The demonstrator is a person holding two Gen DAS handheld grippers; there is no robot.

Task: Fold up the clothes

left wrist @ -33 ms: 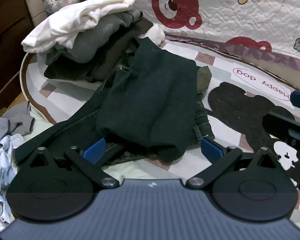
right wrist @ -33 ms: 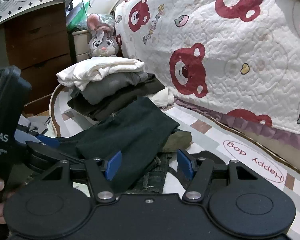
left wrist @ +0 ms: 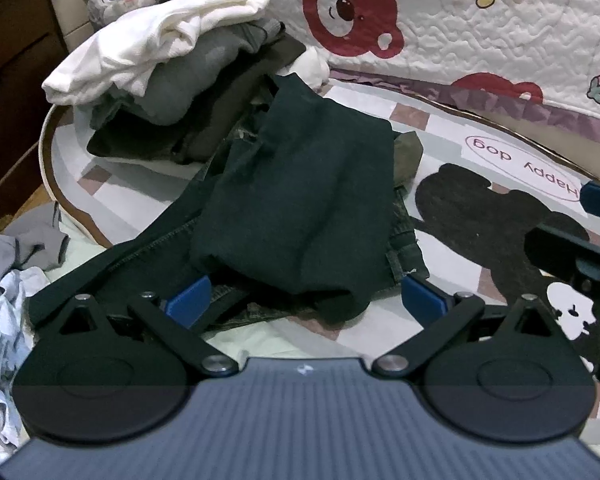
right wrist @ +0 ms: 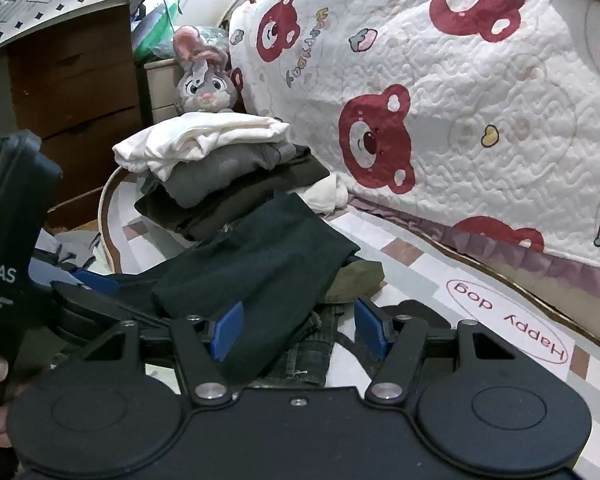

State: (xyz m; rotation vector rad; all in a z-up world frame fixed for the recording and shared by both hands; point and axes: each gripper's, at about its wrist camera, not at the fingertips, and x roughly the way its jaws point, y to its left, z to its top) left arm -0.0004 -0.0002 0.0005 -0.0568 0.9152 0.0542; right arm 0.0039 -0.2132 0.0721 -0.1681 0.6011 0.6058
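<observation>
A dark green pair of trousers (left wrist: 300,204) lies partly folded on the patterned mat (left wrist: 480,152), one leg doubled over the rest; it also shows in the right wrist view (right wrist: 260,272). My left gripper (left wrist: 304,300) is open and empty, its blue fingertips (left wrist: 188,296) either side of the garment's near edge. My right gripper (right wrist: 300,328) is open and empty just above the trousers' waistband (right wrist: 308,356). The right gripper's body shows at the right edge of the left wrist view (left wrist: 580,256).
A stack of folded clothes (left wrist: 172,80) topped by a white garment stands at the back left of the mat. A plush rabbit (right wrist: 204,84) and wooden drawers (right wrist: 72,92) are behind. A bear-print quilt (right wrist: 460,120) hangs at the right. Loose clothes (left wrist: 8,300) lie at the left.
</observation>
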